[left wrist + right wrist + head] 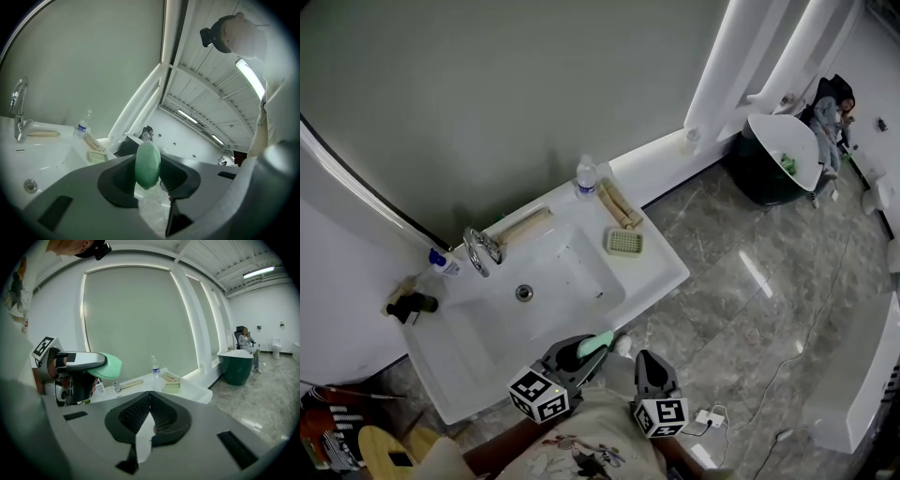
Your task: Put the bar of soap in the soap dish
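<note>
A pale green bar of soap sits on edge between the jaws of my left gripper, which is shut on it just off the front edge of the white sink. In the left gripper view the soap stands upright between the dark pads. The cream slatted soap dish rests on the sink's right ledge, also seen as the soap dish and the soap dish. My right gripper hangs beside the left one over the floor, its jaws shut with nothing in them.
A water bottle and wooden rolls stand behind the dish. The tap and drain lie to the left. A dark green tub with a seated person beside it is far right, across marble floor.
</note>
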Demonstrator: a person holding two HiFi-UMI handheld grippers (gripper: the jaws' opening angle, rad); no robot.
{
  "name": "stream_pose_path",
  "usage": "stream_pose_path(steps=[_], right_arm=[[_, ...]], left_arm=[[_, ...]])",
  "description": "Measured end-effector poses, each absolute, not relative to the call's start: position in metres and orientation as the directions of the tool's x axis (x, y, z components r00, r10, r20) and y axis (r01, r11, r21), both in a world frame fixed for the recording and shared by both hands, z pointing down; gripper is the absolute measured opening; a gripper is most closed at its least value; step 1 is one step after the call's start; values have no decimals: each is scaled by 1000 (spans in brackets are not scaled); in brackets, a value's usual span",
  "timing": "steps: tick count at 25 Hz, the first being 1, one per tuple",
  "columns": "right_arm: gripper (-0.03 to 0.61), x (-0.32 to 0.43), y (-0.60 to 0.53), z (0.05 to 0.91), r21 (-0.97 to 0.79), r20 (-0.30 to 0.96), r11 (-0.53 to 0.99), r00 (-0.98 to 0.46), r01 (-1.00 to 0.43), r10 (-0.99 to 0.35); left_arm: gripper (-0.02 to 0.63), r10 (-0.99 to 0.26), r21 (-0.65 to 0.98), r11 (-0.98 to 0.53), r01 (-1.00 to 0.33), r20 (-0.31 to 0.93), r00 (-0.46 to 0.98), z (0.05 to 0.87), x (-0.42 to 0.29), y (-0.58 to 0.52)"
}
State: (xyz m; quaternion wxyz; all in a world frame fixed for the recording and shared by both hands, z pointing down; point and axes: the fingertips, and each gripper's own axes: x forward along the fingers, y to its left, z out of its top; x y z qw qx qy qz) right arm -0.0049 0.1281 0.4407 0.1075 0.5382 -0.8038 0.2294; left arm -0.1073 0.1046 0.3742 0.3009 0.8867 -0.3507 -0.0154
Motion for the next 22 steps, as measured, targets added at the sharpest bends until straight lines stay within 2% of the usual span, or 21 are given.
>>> stream_pose_path(steps=[10, 22], right_arm=[[5, 61, 27, 436, -269, 374, 430, -505, -862, -778], [6, 80, -18, 443, -328, 337, 481, -576, -813, -745]], left_arm=[[130, -693, 511, -517, -687, 222, 686, 386, -33, 12], [130, -708, 514, -456, -727, 285, 646, 397, -10, -27]])
